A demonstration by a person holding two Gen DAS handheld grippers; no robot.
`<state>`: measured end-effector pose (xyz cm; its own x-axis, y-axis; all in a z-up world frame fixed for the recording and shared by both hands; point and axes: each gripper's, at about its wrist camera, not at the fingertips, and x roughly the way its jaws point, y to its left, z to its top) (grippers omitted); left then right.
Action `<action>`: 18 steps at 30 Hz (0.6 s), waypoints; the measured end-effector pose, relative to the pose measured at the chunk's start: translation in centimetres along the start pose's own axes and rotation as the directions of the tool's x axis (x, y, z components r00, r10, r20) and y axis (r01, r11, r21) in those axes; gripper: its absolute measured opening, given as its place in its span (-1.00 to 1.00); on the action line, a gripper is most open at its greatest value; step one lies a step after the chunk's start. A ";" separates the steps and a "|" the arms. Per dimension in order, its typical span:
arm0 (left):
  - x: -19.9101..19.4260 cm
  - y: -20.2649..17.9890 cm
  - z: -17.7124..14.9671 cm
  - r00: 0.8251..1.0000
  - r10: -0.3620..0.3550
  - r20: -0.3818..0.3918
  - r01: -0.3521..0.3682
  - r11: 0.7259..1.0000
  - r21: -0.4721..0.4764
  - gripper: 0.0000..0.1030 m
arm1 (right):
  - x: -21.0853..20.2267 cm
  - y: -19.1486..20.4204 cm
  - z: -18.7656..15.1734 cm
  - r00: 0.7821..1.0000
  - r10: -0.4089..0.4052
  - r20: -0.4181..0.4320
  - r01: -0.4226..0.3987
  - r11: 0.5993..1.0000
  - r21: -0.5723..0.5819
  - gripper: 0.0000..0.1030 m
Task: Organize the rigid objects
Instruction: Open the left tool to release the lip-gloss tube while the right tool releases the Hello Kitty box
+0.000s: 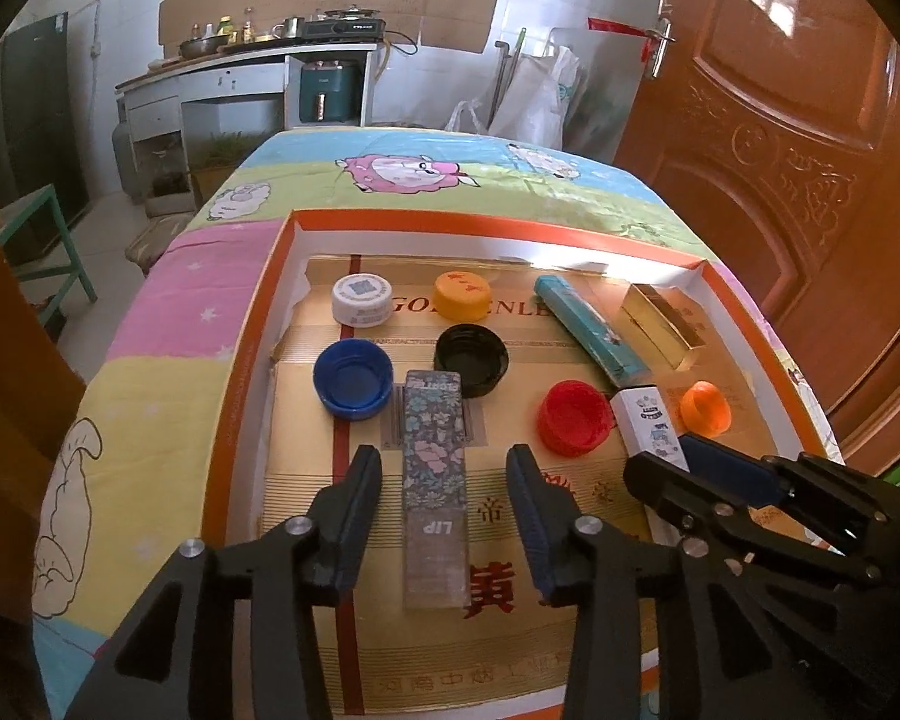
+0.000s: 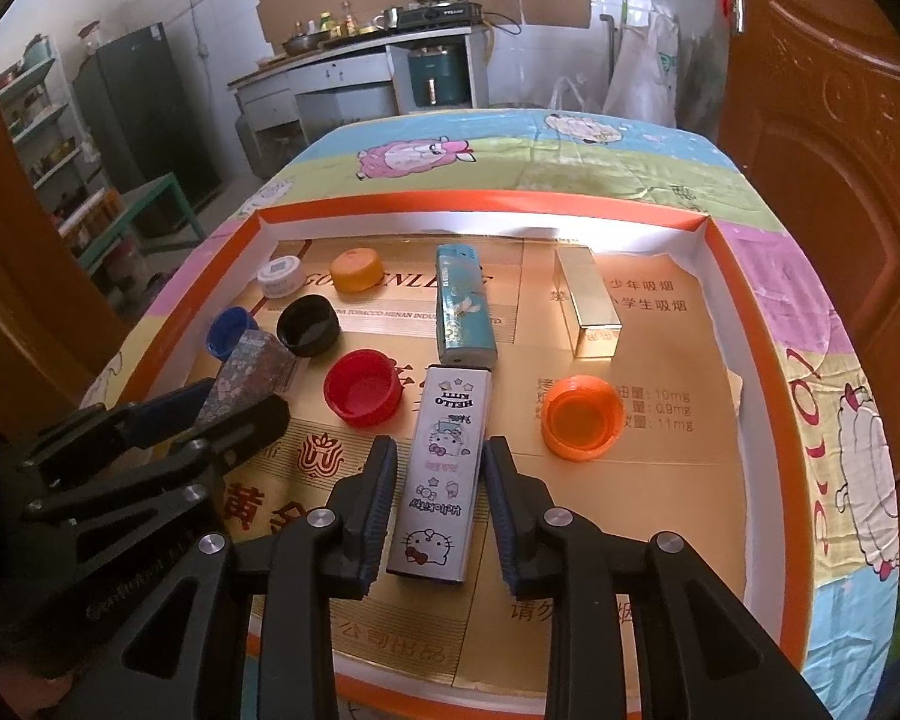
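Observation:
A shallow orange-rimmed tray [image 1: 252, 360] with a gold floor holds the objects. A floral box [image 1: 435, 468] lies flat in it between the fingers of my left gripper [image 1: 444, 462], with a clear gap on each side. A white Hello Kitty box [image 2: 444, 468] lies between the fingers of my right gripper [image 2: 441, 450], which stand close beside it with thin gaps showing. A teal box [image 2: 463, 306] and a gold box [image 2: 588, 306] lie farther back. White [image 1: 362, 299], yellow [image 1: 462, 295], blue [image 1: 353, 378], black [image 1: 471, 358], red [image 2: 363, 387] and orange [image 2: 582, 414] caps are scattered around.
The tray rests on a table under a cartoon sheep cloth [image 1: 390, 174]. A brown door [image 1: 780, 120] stands close on the right. A green stool [image 1: 48, 240], a dark fridge [image 2: 144, 108] and a kitchen counter [image 1: 240, 60] are farther off.

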<state>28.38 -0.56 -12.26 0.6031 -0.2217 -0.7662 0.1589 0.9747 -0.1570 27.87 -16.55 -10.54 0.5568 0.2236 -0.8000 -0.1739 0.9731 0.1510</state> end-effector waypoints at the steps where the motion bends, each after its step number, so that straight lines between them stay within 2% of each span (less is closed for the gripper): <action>1: 0.0 -0.1 0.0 1.000 0.000 0.000 0.000 1.000 0.001 -0.12 | 0.0 -0.1 0.0 1.000 0.001 0.000 -0.001 1.000 0.002 -0.40; 18: -1.9 -0.1 0.4 0.999 -0.002 0.048 0.002 1.000 -0.001 -0.11 | -2.0 -0.4 0.2 0.999 -0.002 0.038 0.001 1.000 0.022 -0.39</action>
<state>27.48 -0.29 -10.56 0.6396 -0.2244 -0.7352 0.1595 0.9744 -0.1587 27.02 -17.37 -8.89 0.5879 0.2239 -0.7773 -0.1557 0.9743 0.1629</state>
